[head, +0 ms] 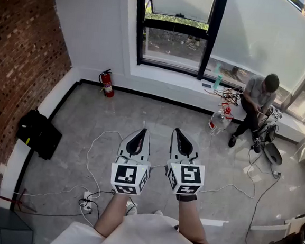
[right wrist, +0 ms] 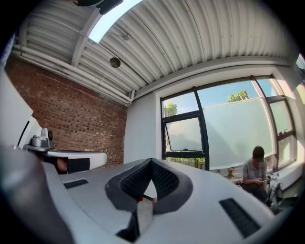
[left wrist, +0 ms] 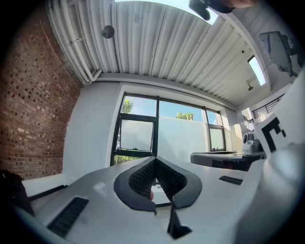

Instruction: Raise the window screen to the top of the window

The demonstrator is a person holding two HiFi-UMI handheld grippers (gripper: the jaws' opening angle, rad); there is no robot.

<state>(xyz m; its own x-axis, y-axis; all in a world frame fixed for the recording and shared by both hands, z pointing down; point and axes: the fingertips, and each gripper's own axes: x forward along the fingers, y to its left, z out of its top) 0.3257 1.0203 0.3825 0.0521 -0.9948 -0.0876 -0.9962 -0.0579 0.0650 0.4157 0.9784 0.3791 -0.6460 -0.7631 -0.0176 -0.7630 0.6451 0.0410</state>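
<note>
Both grippers are held level, side by side, well short of the far wall. The left gripper (head: pixel 140 132) has its jaws pressed together on nothing, and the right gripper (head: pixel 179 133) is the same. The pale window screen (head: pixel 181 0) hangs in the black-framed window (head: pixel 140 25) straight ahead, far from both. A red fire extinguisher (head: pixel 107 84) stands below it to the left, and a person (head: pixel 256 101) sits to the right.

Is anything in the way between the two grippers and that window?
Nothing visible. Between the left gripper, the right gripper and the window is open floor with only a loose cable. The extinguisher stands left of the window, a seated person right.
</note>
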